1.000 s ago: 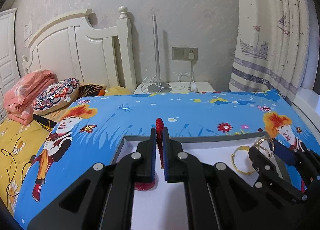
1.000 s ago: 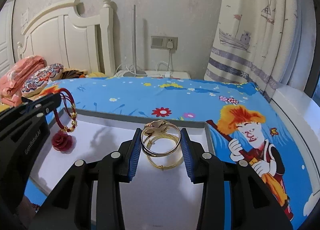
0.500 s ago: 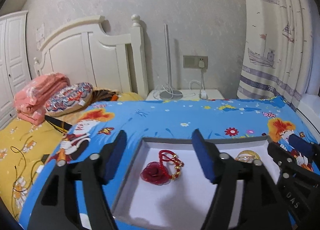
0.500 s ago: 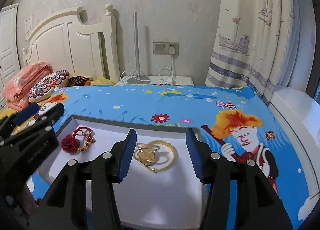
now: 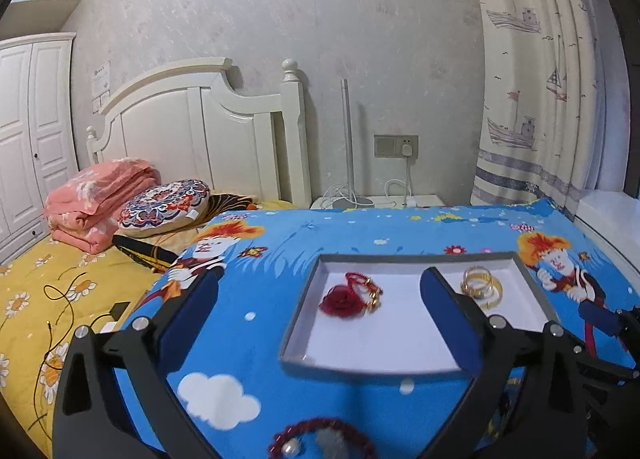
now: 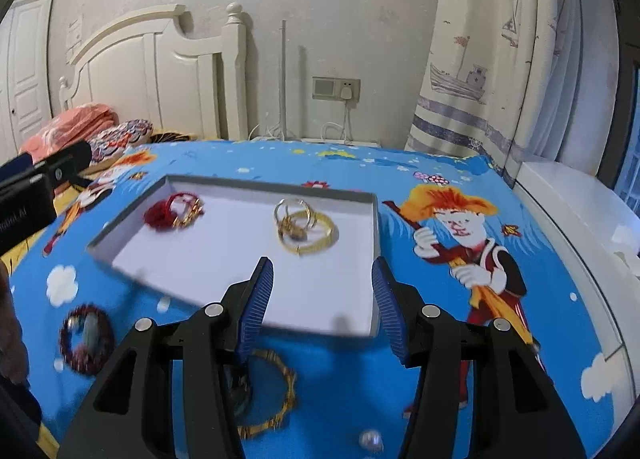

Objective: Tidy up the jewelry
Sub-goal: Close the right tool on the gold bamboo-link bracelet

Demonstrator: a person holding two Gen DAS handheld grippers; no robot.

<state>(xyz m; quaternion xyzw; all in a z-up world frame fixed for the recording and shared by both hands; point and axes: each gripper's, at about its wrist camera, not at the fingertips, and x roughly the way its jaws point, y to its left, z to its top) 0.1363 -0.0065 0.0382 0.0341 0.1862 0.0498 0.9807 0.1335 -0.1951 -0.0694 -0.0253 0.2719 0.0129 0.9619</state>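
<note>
- One tray (image 6: pixel 372 227) sits on the bed (image 6: pixel 440 339), white inside with a grey rim.
- Inside it: one red rose bracelet (image 5: pixel 350 295) on the left, plus a pile of gold bangles (image 6: pixel 306 225) on the right, looks like two or three.
- Still out on the bed near the cameras: one dark red beaded bracelet (image 6: pixel 84 339), one gold bracelet (image 6: pixel 276 399) and one loose pearl (image 6: pixel 370 439).
- Left gripper (image 5: pixel 320 315): fingers have just been opening, now spread wide, nothing between them.
- Right gripper (image 6: pixel 322 295): fingers apart, empty too.
</note>
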